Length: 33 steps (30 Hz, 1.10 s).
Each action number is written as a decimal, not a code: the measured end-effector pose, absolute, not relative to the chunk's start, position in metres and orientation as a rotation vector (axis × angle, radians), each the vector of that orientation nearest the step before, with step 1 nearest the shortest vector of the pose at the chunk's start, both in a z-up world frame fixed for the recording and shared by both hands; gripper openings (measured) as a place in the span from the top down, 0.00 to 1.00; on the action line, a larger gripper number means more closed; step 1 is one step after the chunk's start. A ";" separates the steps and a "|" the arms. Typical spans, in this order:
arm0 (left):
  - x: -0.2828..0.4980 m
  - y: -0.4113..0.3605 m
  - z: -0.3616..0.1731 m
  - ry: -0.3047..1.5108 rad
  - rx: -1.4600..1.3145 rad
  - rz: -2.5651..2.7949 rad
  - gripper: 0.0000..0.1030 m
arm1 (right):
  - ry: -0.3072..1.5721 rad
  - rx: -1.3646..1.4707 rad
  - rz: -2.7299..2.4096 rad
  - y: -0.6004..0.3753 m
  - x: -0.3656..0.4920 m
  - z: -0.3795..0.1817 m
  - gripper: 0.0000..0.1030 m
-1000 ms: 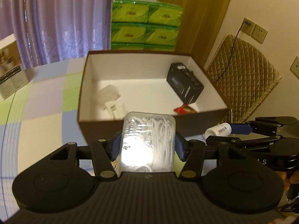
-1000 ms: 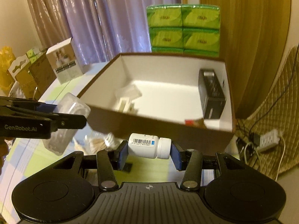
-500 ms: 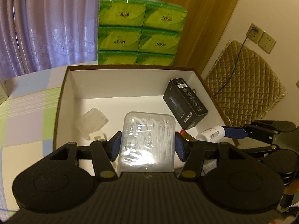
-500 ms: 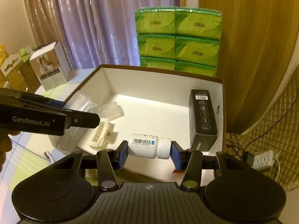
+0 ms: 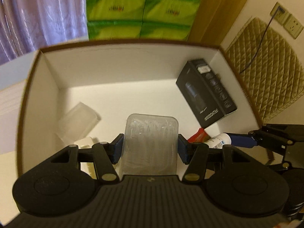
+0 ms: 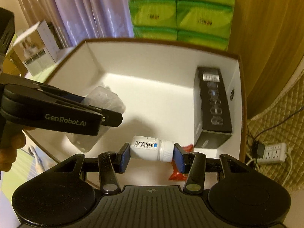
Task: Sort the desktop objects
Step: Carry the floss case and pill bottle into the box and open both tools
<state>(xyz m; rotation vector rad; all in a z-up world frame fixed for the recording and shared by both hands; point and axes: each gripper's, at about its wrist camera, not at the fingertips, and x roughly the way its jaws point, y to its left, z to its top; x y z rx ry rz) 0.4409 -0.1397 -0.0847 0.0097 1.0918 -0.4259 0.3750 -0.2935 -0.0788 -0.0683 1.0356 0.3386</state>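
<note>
Box (image 5: pixel 47 72) before green packs (image 5: pixel 140 9), purple curtain (image 5: pixel 38 13)

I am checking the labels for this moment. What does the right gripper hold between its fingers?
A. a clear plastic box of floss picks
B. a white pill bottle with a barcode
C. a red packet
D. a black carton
B: in the right wrist view, the right gripper is shut on the white pill bottle, which lies sideways between the blue pads above the open box.

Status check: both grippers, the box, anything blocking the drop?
Left gripper shut on clear case. Right gripper shut on pill bottle. Both above open box; black carton far right, centre floor free.
</note>
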 end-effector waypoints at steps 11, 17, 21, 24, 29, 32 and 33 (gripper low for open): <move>0.456 -0.155 -0.119 1.230 0.068 -0.431 0.49 | 1.115 -0.090 0.360 -0.297 0.388 -0.099 0.56; 0.460 -0.158 -0.128 1.265 0.085 -0.419 0.49 | 1.128 -0.096 0.367 -0.296 0.389 -0.103 0.56; 0.460 -0.156 -0.127 1.257 0.076 -0.426 0.50 | 1.130 -0.098 0.367 -0.296 0.390 -0.103 0.56; 0.460 -0.155 -0.124 1.247 0.080 -0.427 0.50 | 1.132 -0.101 0.364 -0.296 0.390 -0.103 0.56; 0.460 -0.151 -0.117 1.224 0.093 -0.430 0.49 | 1.133 -0.105 0.364 -0.297 0.390 -0.102 0.56; 0.459 -0.148 -0.112 1.203 0.129 -0.421 0.48 | 1.131 -0.108 0.364 -0.296 0.389 -0.101 0.56; 0.459 -0.147 -0.110 1.196 0.137 -0.419 0.48 | 1.128 -0.108 0.364 -0.296 0.389 -0.101 0.56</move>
